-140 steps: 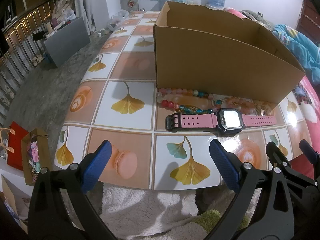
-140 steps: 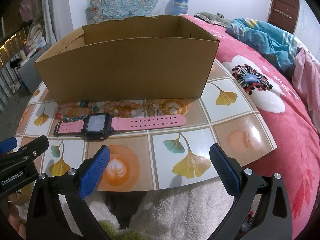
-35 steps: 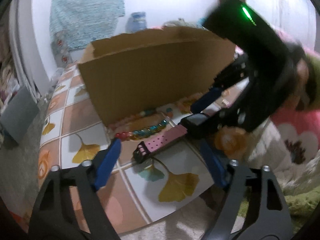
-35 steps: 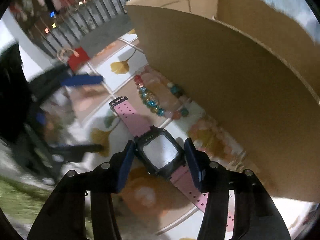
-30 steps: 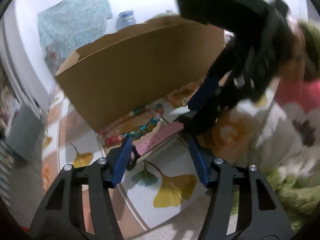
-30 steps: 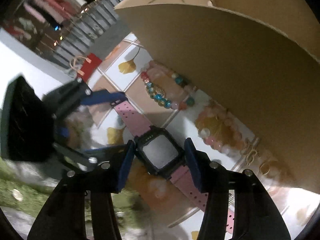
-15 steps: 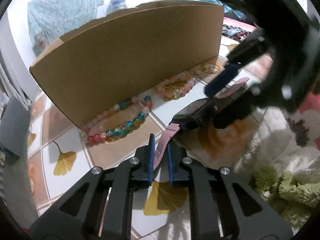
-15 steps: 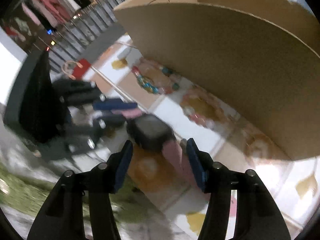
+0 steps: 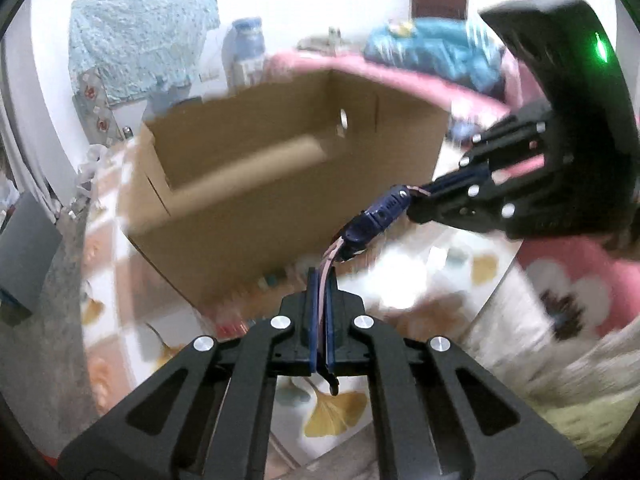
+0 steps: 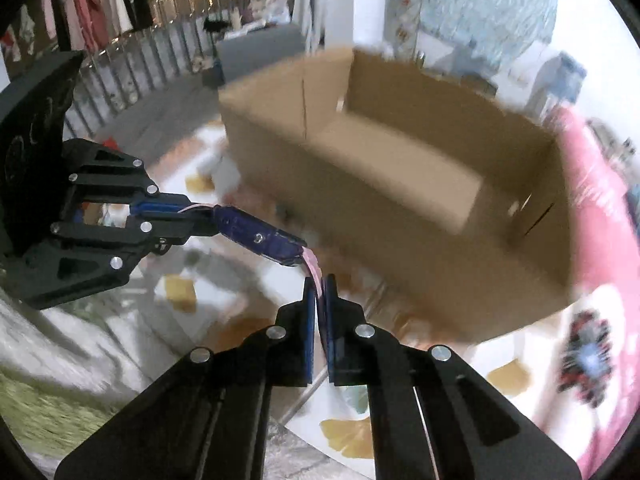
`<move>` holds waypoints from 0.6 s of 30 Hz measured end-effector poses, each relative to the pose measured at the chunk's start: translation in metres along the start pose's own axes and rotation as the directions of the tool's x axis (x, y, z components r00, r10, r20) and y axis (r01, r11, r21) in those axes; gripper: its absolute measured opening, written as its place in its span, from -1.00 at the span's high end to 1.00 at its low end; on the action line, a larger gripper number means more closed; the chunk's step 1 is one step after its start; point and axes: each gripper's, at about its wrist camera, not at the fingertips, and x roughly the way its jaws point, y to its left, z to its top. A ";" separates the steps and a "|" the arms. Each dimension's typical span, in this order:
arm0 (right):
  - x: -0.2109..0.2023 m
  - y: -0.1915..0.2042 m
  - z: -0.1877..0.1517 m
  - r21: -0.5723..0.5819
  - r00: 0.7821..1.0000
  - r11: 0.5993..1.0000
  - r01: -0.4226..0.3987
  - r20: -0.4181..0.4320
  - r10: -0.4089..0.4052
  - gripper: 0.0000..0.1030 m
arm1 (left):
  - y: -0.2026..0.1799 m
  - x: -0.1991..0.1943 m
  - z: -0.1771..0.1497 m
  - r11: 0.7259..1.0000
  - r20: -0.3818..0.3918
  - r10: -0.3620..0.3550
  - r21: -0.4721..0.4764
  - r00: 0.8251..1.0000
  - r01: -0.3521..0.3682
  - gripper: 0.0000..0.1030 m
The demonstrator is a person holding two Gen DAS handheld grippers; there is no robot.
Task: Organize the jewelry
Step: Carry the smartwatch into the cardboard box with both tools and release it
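Left gripper (image 9: pixel 320 280) and right gripper (image 10: pixel 319 286) both clamped, tips close together

Both fisheye views bend hard at their dark rims. Motion blur smears the cardboard box (image 9: pixel 280 184) and patterned tabletop (image 10: pixel 344 436), while the near black linkages stay sharp. The white wall (image 9: pixel 320 4) blows out, perhaps from overhead light.

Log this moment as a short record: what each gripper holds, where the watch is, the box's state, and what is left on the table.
left gripper: shut on one pink strap
right gripper: shut on the other strap
pink-strapped watch with dark case: off the table, strung between both grippers in front of the box
open brown cardboard box: upright, visible inside looks empty
patterned tile-print table: beaded bracelets blurred, at the box's foot
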 end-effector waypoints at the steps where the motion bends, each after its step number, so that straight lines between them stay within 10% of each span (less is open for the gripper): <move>1: -0.011 0.000 0.010 -0.003 1.000 1.000 0.007 0.018 -0.007 0.90 | 0.005 -0.008 0.011 1.000 0.010 -0.002 -0.011 1.000 0.003 0.95; 5: -0.045 -0.021 0.068 0.005 0.997 1.000 -0.028 0.074 0.028 0.90 | 0.038 -0.031 0.067 1.000 0.043 -0.001 -0.030 0.999 0.002 0.95; 9: -0.010 -0.073 0.113 0.154 0.987 0.977 -0.146 -0.040 0.154 0.90 | 0.083 0.014 0.116 0.995 -0.084 -0.016 -0.104 0.996 0.007 0.95; 18: 0.135 -0.158 0.151 0.412 0.899 0.902 -0.132 -0.333 0.284 0.85 | 0.133 0.161 0.143 0.988 -0.458 -0.025 -0.144 0.889 -0.046 0.93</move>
